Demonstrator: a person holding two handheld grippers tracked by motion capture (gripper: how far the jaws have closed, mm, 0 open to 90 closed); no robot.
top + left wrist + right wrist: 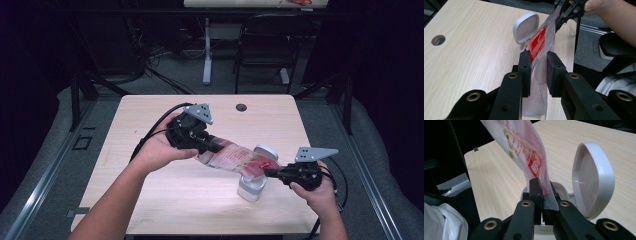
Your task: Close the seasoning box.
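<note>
A clear plastic bag with red print (235, 159) hangs stretched between my two grippers above the table. My left gripper (212, 146) is shut on its upper left end, and the bag (539, 52) runs up between the jaws in the left gripper view. My right gripper (270, 172) is shut on the lower right corner of the bag (534, 166). Right under that end stands a small white container (251, 186) with its hinged lid (592, 178) flipped open. In the left gripper view the lid (526, 27) rises behind the bag.
The wooden table (150, 200) has a round cable hole (241, 107) near its far edge. A dark chair (267, 45) and a white table leg (207, 50) stand beyond it on the floor.
</note>
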